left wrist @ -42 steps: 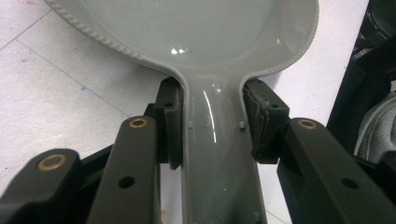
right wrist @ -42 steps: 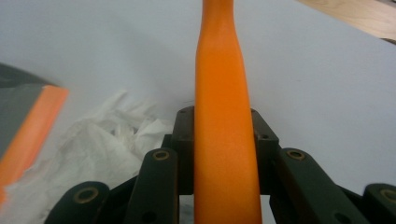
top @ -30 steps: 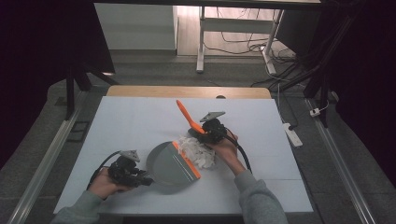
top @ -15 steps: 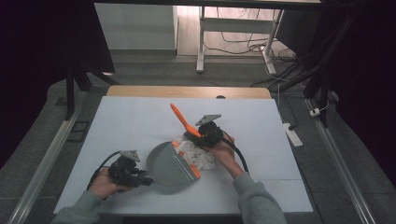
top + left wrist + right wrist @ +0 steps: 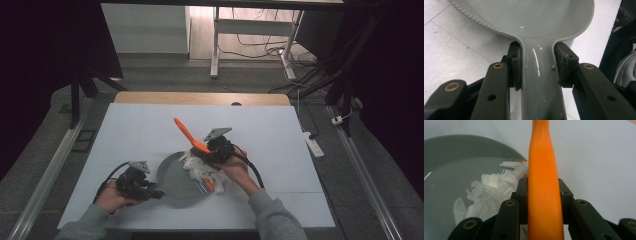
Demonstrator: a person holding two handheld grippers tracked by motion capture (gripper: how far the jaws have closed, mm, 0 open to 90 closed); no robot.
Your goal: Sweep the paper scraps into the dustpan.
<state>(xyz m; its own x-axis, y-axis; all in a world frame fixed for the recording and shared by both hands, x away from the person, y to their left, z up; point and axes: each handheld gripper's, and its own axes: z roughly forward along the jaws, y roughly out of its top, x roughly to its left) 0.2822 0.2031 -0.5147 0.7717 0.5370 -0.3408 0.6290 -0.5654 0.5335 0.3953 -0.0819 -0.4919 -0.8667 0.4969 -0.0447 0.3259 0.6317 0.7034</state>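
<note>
Left hand-held gripper (image 5: 156, 192) is clamped on the handle of a grey, round plastic pan (image 5: 179, 176); in the left gripper view its two black pads (image 5: 515, 65) press against either side of the handle (image 5: 537, 75), and the pan's shallow bowl spreads out straight ahead of the jaws. The right hand-held gripper (image 5: 197, 151) is closed on the long orange plastic handle of a brush-like tool (image 5: 189, 135). In the right gripper view that handle (image 5: 543, 190) runs up between the jaws and on past them, tilted upward. Just below and ahead of this gripper, a crumpled wad of white tissue paper (image 5: 204, 172) lies on the pan's far edge, partly inside the bowl and partly on the white table (image 5: 280, 145); the tool's lower orange end (image 5: 209, 184) shows beneath the paper. The pan sits between the two grippers, nearer the left one.

No brand, label or writing can be read on any of these things.

Count: two grippers, one pan, one orange tool, one heap of paper.
</note>
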